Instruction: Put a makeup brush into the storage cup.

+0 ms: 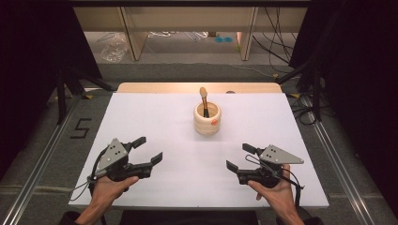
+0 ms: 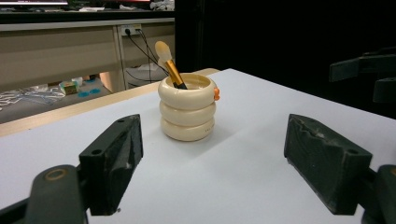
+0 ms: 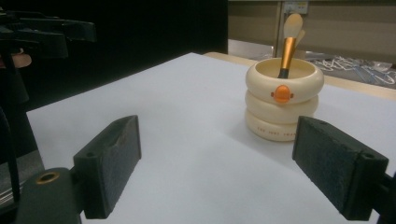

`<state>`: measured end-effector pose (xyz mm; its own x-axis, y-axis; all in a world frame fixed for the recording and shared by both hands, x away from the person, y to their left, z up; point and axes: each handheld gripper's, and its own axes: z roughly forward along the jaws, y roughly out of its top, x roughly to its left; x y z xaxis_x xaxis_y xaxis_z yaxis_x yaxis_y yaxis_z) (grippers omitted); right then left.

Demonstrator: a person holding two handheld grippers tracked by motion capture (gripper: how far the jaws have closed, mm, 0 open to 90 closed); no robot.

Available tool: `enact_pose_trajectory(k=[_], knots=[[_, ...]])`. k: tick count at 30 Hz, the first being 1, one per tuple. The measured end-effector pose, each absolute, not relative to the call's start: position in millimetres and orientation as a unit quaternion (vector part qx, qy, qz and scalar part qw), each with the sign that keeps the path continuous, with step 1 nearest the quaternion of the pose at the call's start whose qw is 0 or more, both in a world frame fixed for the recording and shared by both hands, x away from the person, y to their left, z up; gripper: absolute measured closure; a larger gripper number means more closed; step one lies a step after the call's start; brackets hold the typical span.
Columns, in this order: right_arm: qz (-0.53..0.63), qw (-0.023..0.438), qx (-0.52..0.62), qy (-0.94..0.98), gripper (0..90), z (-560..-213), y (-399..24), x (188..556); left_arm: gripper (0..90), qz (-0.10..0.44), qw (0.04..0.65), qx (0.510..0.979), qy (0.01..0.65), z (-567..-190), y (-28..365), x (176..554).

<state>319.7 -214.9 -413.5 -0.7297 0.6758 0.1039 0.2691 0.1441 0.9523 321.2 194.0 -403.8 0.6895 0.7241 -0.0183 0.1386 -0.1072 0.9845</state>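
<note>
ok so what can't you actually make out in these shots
- Lower end of the brush: hidden inside the cream holder, every view.
- Small print on the holder's bottom ring, right gripper view: too small to read.
- Left gripper and right gripper, both open: jaw bases cut off by the bottom edge of their own views.

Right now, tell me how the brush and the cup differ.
The brush is thin, with an orange-gold handle and a pale tip; the cup is squat, cream and ringed. The brush leans, poking above the rim; the cup stands upright on the table. Neither gripper touches either.
</note>
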Motion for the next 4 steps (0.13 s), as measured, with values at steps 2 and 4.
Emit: enact_pose_trajectory(k=[2,4], knots=[[0.570,0.178,0.322,0.734,16.6,-413.2,-215.2,319.6,19.4,0.246,0.595,0.701,0.307,-403.8,193.9,321.1],[0.571,0.180,0.323,0.733,16.6,-413.4,-215.2,319.8,19.4,0.245,0.596,0.700,0.307,-403.7,193.6,321.0]])
